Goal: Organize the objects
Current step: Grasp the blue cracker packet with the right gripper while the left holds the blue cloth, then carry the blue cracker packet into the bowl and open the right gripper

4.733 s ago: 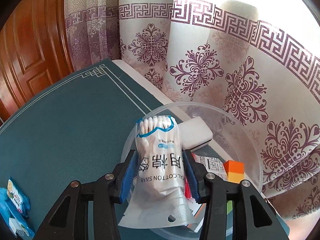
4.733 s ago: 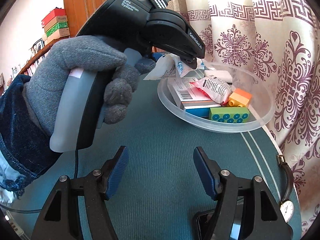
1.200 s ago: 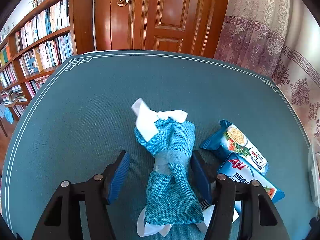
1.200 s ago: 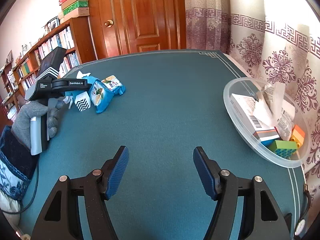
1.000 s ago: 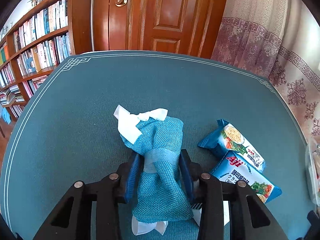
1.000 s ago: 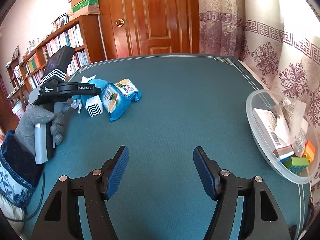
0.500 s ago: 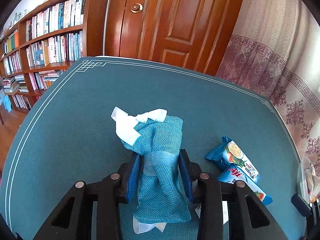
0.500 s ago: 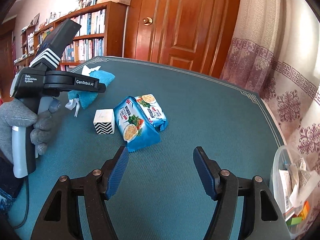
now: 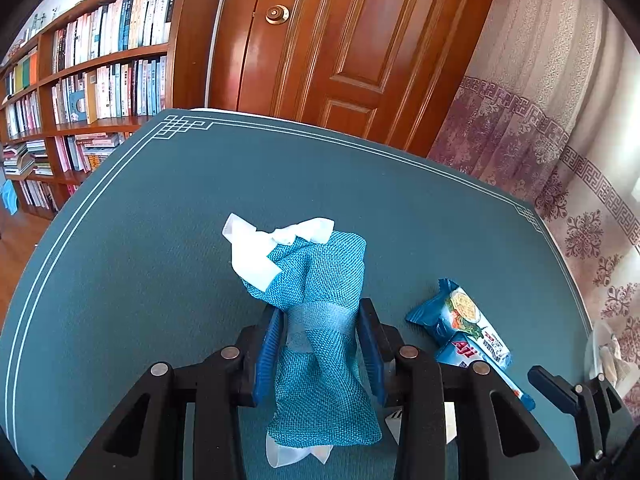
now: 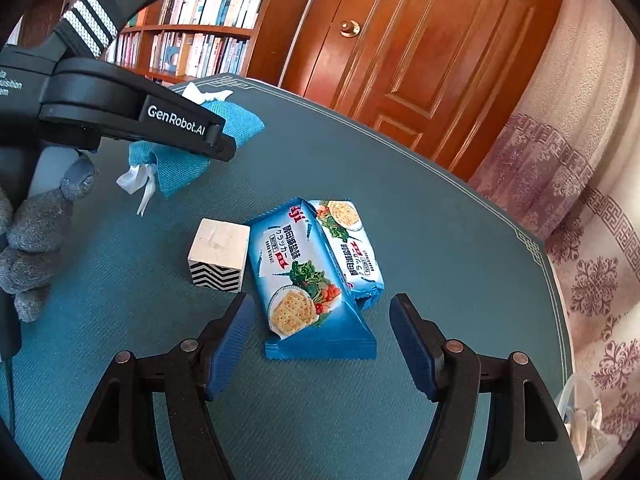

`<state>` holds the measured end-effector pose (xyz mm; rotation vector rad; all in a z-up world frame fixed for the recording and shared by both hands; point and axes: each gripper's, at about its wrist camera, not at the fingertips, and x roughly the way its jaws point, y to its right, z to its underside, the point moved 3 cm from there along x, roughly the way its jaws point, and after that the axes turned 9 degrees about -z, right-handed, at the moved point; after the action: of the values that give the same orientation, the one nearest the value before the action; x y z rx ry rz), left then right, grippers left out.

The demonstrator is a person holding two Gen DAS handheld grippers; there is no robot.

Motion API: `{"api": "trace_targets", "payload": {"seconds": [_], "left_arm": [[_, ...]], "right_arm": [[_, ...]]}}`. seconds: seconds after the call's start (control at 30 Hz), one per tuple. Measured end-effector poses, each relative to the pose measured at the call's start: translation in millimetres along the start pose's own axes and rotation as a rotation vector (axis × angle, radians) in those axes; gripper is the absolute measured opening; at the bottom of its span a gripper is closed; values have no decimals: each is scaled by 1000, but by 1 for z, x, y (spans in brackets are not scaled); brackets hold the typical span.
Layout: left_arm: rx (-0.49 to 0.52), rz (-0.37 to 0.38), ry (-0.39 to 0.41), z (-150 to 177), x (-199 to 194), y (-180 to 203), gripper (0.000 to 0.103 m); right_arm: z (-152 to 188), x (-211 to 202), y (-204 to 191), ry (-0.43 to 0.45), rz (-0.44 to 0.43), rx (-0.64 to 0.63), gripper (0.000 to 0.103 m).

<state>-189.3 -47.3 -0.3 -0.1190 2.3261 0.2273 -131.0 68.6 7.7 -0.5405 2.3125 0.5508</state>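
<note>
The left gripper (image 9: 322, 332) pinches the teal pouch (image 9: 320, 320) at centre frame, while the right gripper (image 10: 320, 338), jaws wide, sits nearest the cracker packs (image 10: 316, 272), whose long axis runs straight away between its fingers, mid-frame on the table (image 10: 460, 248).

The left gripper (image 9: 322, 338) hides most of a block (image 9: 396, 416); at four o'clock, frame edges crop the clear bowl (image 10: 580, 412).

Bookshelf (image 9: 100, 80) (full), wooden door (image 9: 348, 48)
</note>
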Motion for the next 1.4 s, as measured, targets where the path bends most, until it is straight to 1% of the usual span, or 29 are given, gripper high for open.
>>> {"api": "trace_targets", "payload": {"seconds": [0.17,0.3,0.33,0.37,0.4,0.43,0.5,0.57,0.77,0.87,1.03,1.13,1.4], "left_arm": [[-7,6,-1,0,-1,0,40],[-9,10,0,-1,-1,-2,40],[-9,12,1,0,-2,-2,40],[-8,13,1,0,-2,-2,40],[-7,14,2,0,-3,-2,40],[-7,17,3,-1,-3,-1,40],[-4,20,5,-1,-5,0,40],[-3,25,10,-1,-7,1,40],[-9,44,29,-5,-16,1,40],[-7,54,38,-6,-20,3,40],[4,74,53,-7,-28,8,40],[14,89,62,-7,-34,12,40],[56,127,80,-5,-47,31,40]], "right_arm": [[0,11,-10,-20,33,-50,71],[-2,13,-9,-13,31,-31,70],[-2,14,-9,-16,20,-23,67],[-2,14,-9,-21,13,-18,60],[-2,14,-8,-22,6,-15,56],[-2,13,-9,-25,6,-16,55],[-1,11,-10,-27,0,-8,49],[1,8,-8,-30,-26,24,46],[14,-8,10,-26,-122,199,45],[23,-19,16,-20,-150,270,45],[36,-38,27,0,-166,358,45],[45,-48,32,5,-165,393,43],[64,-62,34,-11,-153,426,43]]}}
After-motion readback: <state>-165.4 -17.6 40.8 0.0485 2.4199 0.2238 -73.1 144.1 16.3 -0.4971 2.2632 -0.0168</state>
